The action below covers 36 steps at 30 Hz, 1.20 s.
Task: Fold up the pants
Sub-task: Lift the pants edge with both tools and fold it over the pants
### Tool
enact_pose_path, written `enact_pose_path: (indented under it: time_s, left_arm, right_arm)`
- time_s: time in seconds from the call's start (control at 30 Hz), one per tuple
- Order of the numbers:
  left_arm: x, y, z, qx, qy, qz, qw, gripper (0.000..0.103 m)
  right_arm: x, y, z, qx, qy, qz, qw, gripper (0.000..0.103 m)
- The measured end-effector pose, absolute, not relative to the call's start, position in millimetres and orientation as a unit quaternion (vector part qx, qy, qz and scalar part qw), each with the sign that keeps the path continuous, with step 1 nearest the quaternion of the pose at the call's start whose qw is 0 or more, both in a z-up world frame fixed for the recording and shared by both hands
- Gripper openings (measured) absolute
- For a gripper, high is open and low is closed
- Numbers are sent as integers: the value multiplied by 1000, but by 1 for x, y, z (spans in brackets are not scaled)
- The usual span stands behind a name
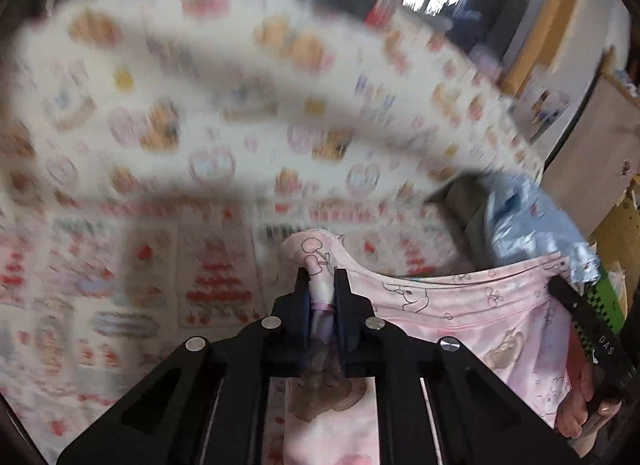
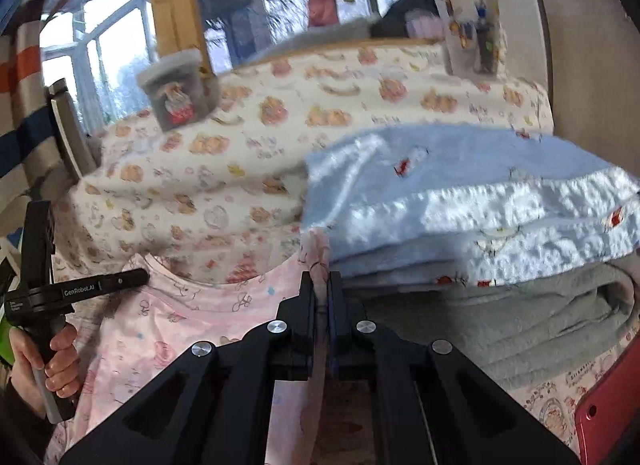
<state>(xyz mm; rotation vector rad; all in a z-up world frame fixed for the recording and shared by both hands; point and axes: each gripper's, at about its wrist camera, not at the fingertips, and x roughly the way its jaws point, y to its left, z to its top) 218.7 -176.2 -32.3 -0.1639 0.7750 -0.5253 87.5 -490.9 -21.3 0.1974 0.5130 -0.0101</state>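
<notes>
Now 2 tongs, left tongs (image 1: 322, 281) & right tongs (image 2: 321, 285), each clamped on 1 pink pants (image 1: 460, 305) edge, over 1 bed (image 2: 280, 137).

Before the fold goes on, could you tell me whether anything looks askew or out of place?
Nothing stands out: both grippers, left and right, pinch the pink pants along one edge, and it hangs between them undamaged.

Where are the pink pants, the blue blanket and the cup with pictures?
pink pants (image 2: 168, 317), right wrist view, on the flat cloth left of the tongs.
blue blanket (image 2: 460, 193), right wrist view, on its fluffy top.
cup (image 2: 468, 29), right wrist view, on its side.
</notes>
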Motion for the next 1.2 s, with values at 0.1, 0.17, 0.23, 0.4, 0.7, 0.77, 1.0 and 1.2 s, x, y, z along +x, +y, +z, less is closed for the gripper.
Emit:
enact_pose_path:
  time_s: [0.1,0.17,0.23,0.4,0.7,0.77,1.0,1.2]
  left_arm:
    - [191,-157,7,-70,317,-256,911,9]
    - [167,-144,36,-61,276,-262,923,9]
    - [136,-129,66,-54,234,-263,934,9]
    - [52,-90,134,-49,135,-246,959,9]
    - [-69,-33,232,-76,30,-200,976,10]
    - [-91,-28,250,-70,8,-194,978,10]
    - [-145,-18,288,-64,-57,-195,977,10]
    - [-146,-8,289,-70,-62,-179,979,10]
  right_arm:
    - [68,-484,-3,97,214,12,972,5]
    - [53,-476,13,94,190,17,977,5]
    - [34,-465,34,89,163,26,982,5]
    - [-21,-425,90,54,88,33,994,5]
    - [-145,-377,197,47,-41,78,995,5]
    - [-167,-369,216,42,-60,83,994,5]
    - [-209,-364,256,56,-101,102,988,5]
    - [-221,-353,264,35,-112,97,988,5]
